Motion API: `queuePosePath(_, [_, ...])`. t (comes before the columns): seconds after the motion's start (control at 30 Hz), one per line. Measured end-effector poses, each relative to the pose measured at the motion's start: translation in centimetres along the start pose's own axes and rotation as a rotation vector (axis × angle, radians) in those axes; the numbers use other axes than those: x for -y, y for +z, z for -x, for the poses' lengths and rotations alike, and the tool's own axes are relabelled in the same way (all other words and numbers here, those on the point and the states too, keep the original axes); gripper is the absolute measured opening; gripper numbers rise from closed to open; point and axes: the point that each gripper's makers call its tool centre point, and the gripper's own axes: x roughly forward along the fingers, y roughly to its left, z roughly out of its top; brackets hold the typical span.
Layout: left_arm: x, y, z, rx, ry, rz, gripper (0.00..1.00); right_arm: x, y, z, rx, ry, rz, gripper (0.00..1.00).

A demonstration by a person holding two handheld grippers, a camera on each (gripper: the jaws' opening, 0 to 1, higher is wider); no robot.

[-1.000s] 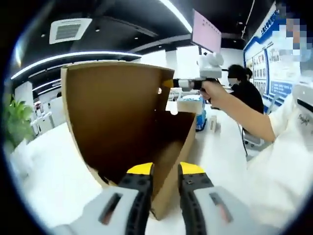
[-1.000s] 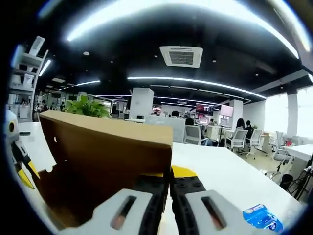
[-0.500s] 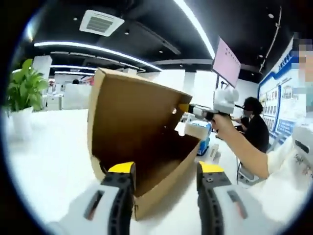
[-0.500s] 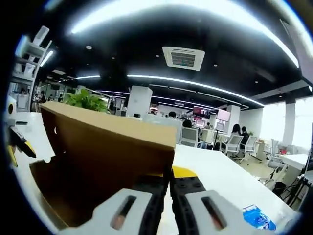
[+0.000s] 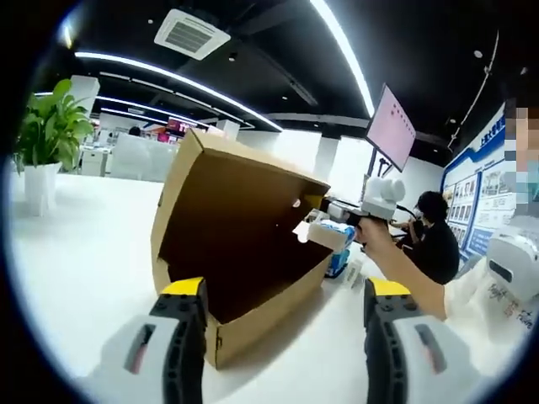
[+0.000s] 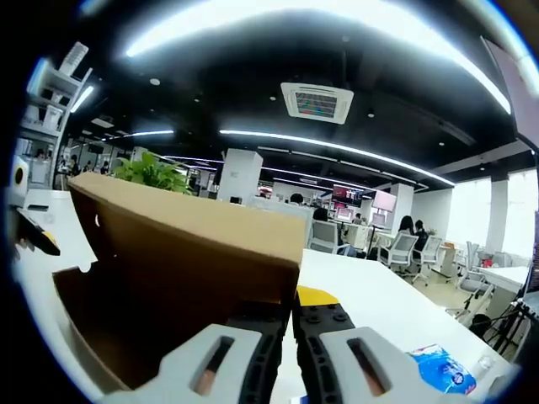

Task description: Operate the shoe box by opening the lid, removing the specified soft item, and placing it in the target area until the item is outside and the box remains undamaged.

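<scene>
In the left gripper view the shoe box (image 5: 240,252) stands on the white table (image 5: 76,252), its raised lid (image 5: 221,195) tilted up and back, the brown interior open toward the camera and one corner of the base pointing at the lens; the long axis of the box runs away to the right. The left gripper (image 5: 282,299) has its yellow-tipped jaws spread wide apart, holding nothing, with the box's near corner between them. This view also shows a hand (image 5: 370,234) holding the right gripper (image 5: 318,202) at the lid's far edge, a blue packet (image 5: 339,257) beyond the box, and a potted plant (image 5: 46,139) at left. The right gripper view looks along the lid (image 6: 198,244) from its edge: the right gripper (image 6: 286,303) has its jaws closed on the lid's cardboard edge. The blue packet (image 6: 442,368) lies on the table (image 6: 379,303) at lower right.
</scene>
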Motion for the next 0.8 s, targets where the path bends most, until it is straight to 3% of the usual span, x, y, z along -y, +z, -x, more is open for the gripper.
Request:
queuePosePath(0.1, [0.0, 0.1, 0.2, 0.005, 0.019, -0.054, 0.70, 0.0, -0.1, 0.1, -0.003, 0.000, 0.009, 0.00])
queuePosePath(0.23, [-0.6, 1.2, 0.3, 0.065, 0.048, -0.011, 0.86, -0.1, -0.3, 0.4, -0.004, 0.003, 0.014, 0.00])
queuePosePath(0.33, [-1.7, 2.1, 1.0, 0.095, 0.109, -0.057, 0.81, -0.2, -0.5, 0.6, -0.005, 0.001, 0.026, 0.00])
queuePosePath(0.4, [-2.6, 2.5, 1.3, 0.098, 0.173, -0.075, 0.84, -0.3, -0.6, 0.6, -0.002, -0.006, 0.046, 0.00])
queuePosePath(0.57, [-1.8, 3.6, 1.5, 0.115, 0.135, -0.027, 0.97, -0.2, -1.1, 0.9, 0.001, -0.001, 0.043, 0.00])
queuePosePath(0.67, [-1.4, 4.4, 1.6, 0.146, 0.144, -0.038, 0.94, -0.4, -1.4, 1.1, 0.000, -0.003, 0.058, 0.00])
queuePosePath(0.8, [-0.8, 4.2, 1.1, 0.104, 0.141, -0.053, 0.89, -0.3, -1.6, 1.3, -0.003, 0.001, 0.054, 0.00])
